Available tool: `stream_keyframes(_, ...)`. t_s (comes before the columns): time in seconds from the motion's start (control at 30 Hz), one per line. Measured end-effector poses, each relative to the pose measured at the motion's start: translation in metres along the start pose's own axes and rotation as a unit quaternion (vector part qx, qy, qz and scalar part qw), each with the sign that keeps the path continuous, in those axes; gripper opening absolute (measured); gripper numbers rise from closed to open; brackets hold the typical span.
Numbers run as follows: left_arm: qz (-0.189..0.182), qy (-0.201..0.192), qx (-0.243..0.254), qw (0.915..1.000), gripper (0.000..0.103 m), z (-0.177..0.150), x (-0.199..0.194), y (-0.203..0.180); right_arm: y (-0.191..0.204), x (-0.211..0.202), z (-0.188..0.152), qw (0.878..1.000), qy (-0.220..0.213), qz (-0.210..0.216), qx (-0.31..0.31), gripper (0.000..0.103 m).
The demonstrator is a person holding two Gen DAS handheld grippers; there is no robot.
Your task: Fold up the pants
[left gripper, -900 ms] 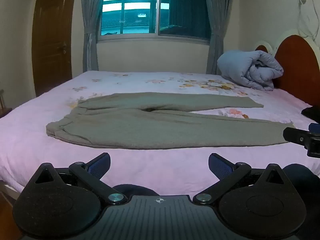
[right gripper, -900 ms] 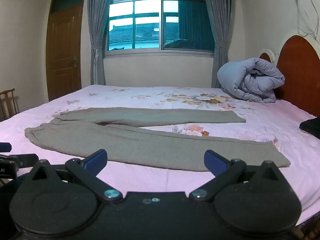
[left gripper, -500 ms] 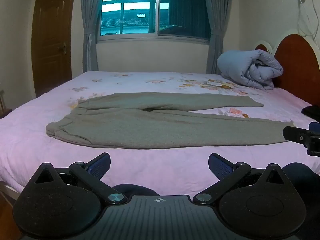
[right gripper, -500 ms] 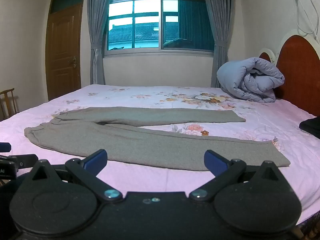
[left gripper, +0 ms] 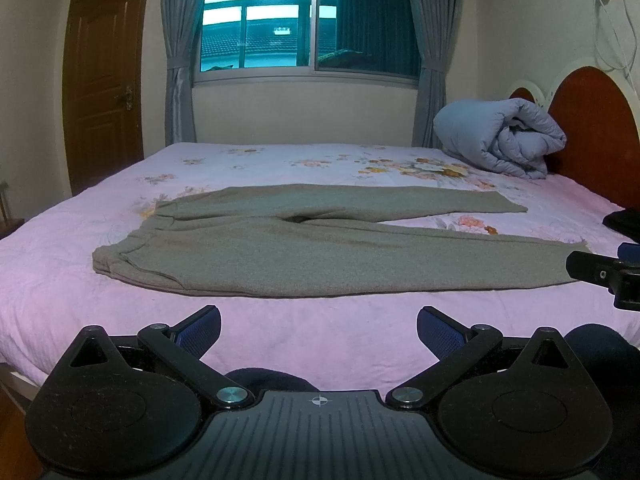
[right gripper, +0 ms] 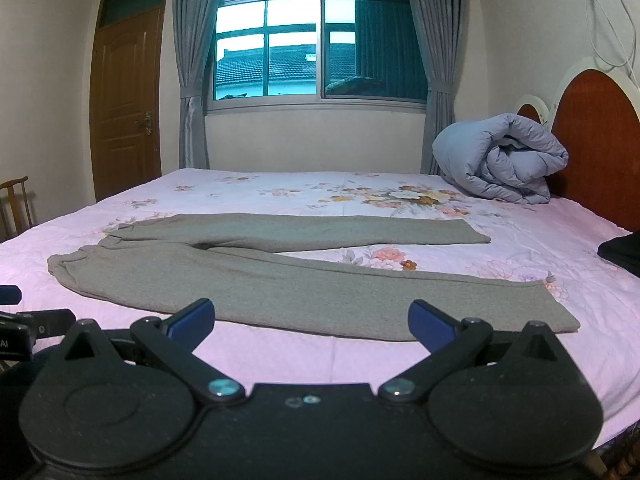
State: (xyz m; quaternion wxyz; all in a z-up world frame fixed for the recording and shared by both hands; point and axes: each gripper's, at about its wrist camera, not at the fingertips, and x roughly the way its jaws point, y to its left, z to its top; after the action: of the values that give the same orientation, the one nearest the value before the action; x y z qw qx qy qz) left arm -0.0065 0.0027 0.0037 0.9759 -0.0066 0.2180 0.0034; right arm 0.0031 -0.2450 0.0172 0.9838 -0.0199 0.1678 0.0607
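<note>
— Where are the pants?

— The grey pants (left gripper: 304, 252) lie flat on the bed (left gripper: 320, 332), on a pink sheet with a flower print. The waistband is at the left and the two legs run out to the right, a little apart, with a strip of sheet showing between them. The near leg ends close to the bed's front edge on the right.

— And the grippers?

— The left gripper (left gripper: 319, 326) is low in front of the bed with its jaws spread wide and nothing between them; its blue pads (left gripper: 198, 330) are over bare sheet, short of the pants. The right gripper (right gripper: 311, 318) is the same: jaws fully spread, empty, just short of the near leg's front edge. Neither touches the cloth.

— Anything else on the bed?

— A rolled blue-grey duvet (right gripper: 500, 160) at the far right, against the wooden headboard (right gripper: 600, 140). A dark item (right gripper: 620, 252) lies at the right edge; I cannot tell what it is. Behind the bed are a window (right gripper: 316, 48) with grey curtains and a brown door (right gripper: 124, 96) to the left.
</note>
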Motion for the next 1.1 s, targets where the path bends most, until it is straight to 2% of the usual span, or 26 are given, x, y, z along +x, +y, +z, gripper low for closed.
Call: stream_keyframes(1.1,0.000,0.001,0.003,1.0000,0.103,-0.0017,0.0075,-0.0033,0.0002,0.0007,0.0000,1.000,0.001,0.000,-0.001,0.097)
